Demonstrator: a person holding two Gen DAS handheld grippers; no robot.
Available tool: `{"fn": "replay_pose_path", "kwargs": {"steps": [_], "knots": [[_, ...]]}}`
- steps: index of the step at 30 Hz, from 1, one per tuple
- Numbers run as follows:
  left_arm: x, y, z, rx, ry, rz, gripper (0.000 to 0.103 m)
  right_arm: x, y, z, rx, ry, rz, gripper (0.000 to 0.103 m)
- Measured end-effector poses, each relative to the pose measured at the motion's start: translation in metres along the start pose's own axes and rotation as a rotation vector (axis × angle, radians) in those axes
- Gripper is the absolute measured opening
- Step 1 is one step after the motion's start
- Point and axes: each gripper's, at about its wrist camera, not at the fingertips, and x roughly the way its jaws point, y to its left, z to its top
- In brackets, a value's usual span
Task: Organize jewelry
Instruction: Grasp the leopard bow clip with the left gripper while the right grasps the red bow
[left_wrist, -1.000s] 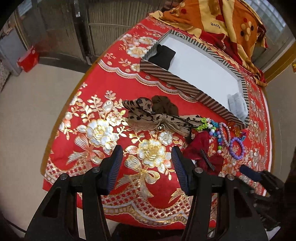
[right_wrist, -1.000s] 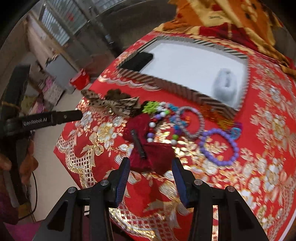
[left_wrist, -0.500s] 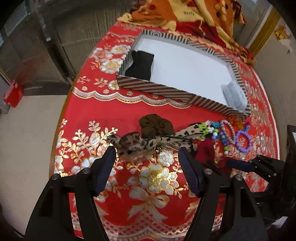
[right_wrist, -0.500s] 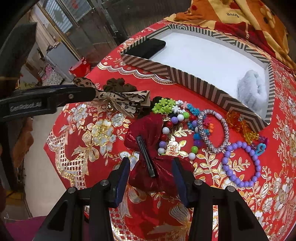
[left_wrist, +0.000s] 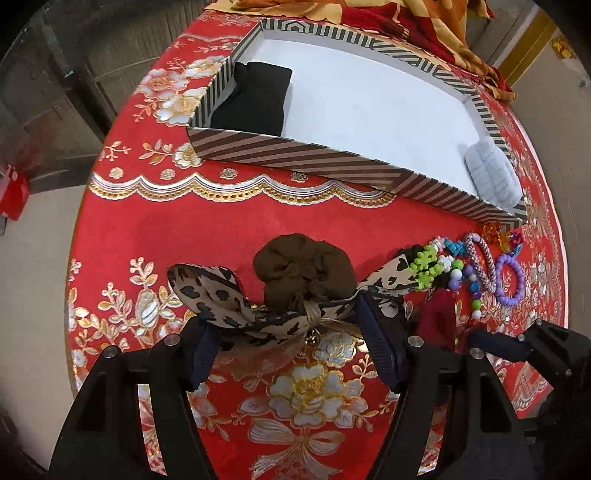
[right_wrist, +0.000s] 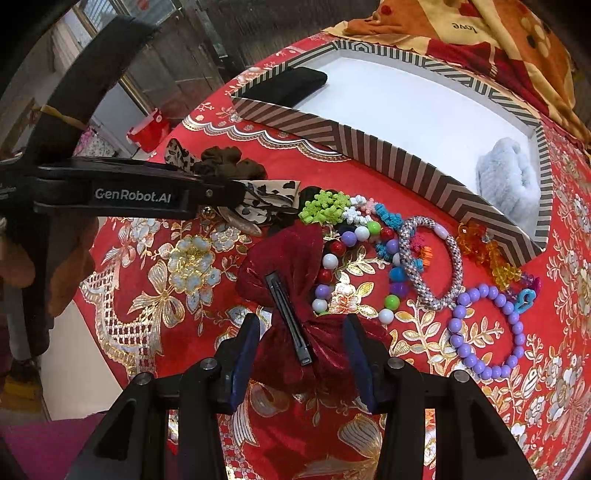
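Observation:
My left gripper (left_wrist: 288, 339) is open, its jaws on either side of a leopard-print bow (left_wrist: 236, 302) lying on the red cloth, with a brown scrunchie (left_wrist: 303, 273) just behind it. My right gripper (right_wrist: 301, 354) is open around the near end of a dark red bow (right_wrist: 291, 266) that has a black clip (right_wrist: 288, 317) on top. Beaded bracelets lie to the right: multicolour (right_wrist: 354, 269), silver-pink (right_wrist: 432, 262) and purple (right_wrist: 487, 328). The striped box (left_wrist: 317, 158) with a white floor stands behind.
In the box lie a black pad (left_wrist: 255, 99) at the left end and a pale blue fluffy item (left_wrist: 491, 177) at the right end. An orange patterned blanket (right_wrist: 480, 33) lies beyond. The table edge drops to the floor on the left.
Both grippers moved forward and down. The left jaws now straddle the leopard bow. The right jaws now straddle the red bow's near end. Neither has closed.

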Motion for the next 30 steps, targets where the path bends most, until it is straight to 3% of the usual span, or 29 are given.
{"fn": "replay_pose_path", "kwargs": {"steps": [2, 3, 5, 8, 17, 21, 24, 25, 26, 30], "knots": [[0.003, 0.002, 0.001, -0.01, 0.008, -0.031, 0.04, 0.0, 0.0, 0.0, 0.002, -0.009, 0.003, 0.044], [0.004, 0.003, 0.002, -0.014, 0.013, -0.032, 0.039, 0.0, 0.0, -0.001, -0.002, -0.014, 0.0, 0.042], [0.001, 0.003, 0.001, -0.008, -0.002, -0.031, 0.03, 0.001, 0.001, -0.002, -0.012, -0.018, -0.001, 0.027], [-0.008, 0.002, -0.003, -0.001, -0.016, -0.036, 0.024, -0.003, 0.002, -0.005, -0.018, -0.018, 0.019, 0.013], [-0.056, 0.007, -0.008, -0.039, -0.078, -0.063, 0.022, -0.045, -0.004, -0.006, 0.005, -0.091, 0.098, 0.008], [-0.066, 0.004, -0.005, -0.043, -0.104, -0.054, 0.022, -0.047, -0.003, -0.003, -0.022, -0.096, 0.065, 0.009], [-0.068, 0.004, -0.007, -0.055, -0.102, -0.055, 0.022, -0.037, 0.006, -0.001, -0.064, -0.055, 0.074, 0.018], [-0.068, 0.004, -0.009, -0.058, -0.1, -0.056, 0.023, -0.032, 0.009, 0.0, -0.077, -0.042, 0.073, 0.039], [-0.067, 0.004, -0.01, -0.061, -0.097, -0.056, 0.023, -0.025, 0.012, -0.001, -0.087, -0.03, 0.065, 0.054], [-0.064, 0.008, -0.014, -0.084, -0.085, -0.061, 0.023, -0.005, 0.011, 0.003, -0.072, 0.008, 0.046, 0.053]]}}
